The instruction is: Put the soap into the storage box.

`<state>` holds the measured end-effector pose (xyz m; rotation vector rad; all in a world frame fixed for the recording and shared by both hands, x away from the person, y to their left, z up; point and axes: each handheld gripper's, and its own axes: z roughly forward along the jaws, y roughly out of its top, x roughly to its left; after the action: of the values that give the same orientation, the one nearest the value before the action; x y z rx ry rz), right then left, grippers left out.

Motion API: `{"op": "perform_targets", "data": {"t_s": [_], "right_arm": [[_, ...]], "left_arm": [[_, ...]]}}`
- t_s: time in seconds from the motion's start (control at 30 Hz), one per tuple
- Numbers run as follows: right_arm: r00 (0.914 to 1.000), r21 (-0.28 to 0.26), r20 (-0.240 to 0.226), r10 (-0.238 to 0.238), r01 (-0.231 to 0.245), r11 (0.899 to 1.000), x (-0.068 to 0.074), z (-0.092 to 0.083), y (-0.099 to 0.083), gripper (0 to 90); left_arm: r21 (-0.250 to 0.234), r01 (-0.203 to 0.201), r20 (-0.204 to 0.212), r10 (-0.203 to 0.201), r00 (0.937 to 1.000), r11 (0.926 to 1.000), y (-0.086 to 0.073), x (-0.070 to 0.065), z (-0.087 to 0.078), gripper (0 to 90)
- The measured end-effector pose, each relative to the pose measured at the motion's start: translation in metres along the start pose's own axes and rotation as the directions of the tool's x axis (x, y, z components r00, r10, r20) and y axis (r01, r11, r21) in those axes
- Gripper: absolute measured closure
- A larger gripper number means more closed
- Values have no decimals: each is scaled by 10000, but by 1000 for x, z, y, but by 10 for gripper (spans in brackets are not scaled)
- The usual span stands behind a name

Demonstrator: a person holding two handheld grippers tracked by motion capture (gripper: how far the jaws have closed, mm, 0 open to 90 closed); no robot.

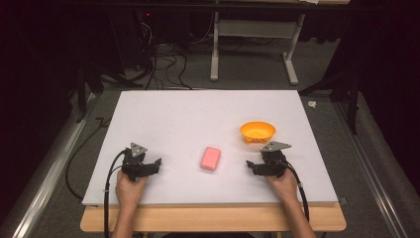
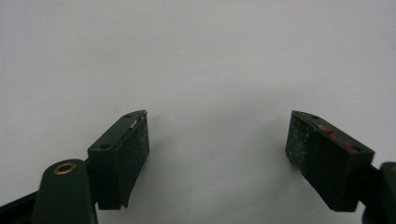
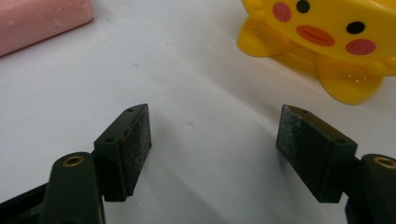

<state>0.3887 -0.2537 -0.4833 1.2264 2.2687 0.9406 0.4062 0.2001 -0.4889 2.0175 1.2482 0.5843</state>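
My left fingers [image 1: 157,162] and right fingers [image 1: 249,164] both stand wide apart, holding nothing, on the white surface [image 1: 198,114]. The pink soap [image 1: 211,158] lies between them. The yellow bowl [image 1: 257,132] just beyond my right fingers looks empty.

My table [image 1: 163,119] has a big white top, with a strip of wood along the edge near me. A pink soap bar [image 1: 211,158] lies flat near the middle of it. A yellow bowl [image 1: 257,132] with a little face stands on its feet, further back and to the right.
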Motion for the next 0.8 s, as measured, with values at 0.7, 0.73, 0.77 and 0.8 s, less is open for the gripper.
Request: {"op": "perform_targets", "data": {"t_s": [0.7, 0.73, 0.77, 0.8], "right_arm": [[9999, 75, 55, 110, -111, 9999, 0, 1, 1, 245], [9999, 86, 50, 130, -131, 9999, 0, 1, 1, 245], [9999, 86, 50, 130, -131, 9999, 0, 1, 1, 244], [9999, 88, 47, 122, -122, 9999, -1, 1, 1, 244]], "left_arm": [[0, 62, 123, -62, 9999, 10000, 0, 1, 0, 234], [0, 62, 123, -62, 9999, 10000, 0, 1, 0, 233], [3, 28, 109, -28, 9999, 10000, 0, 1, 0, 233], [-2, 2, 98, -2, 10000, 10000, 0, 1, 0, 234]]}}
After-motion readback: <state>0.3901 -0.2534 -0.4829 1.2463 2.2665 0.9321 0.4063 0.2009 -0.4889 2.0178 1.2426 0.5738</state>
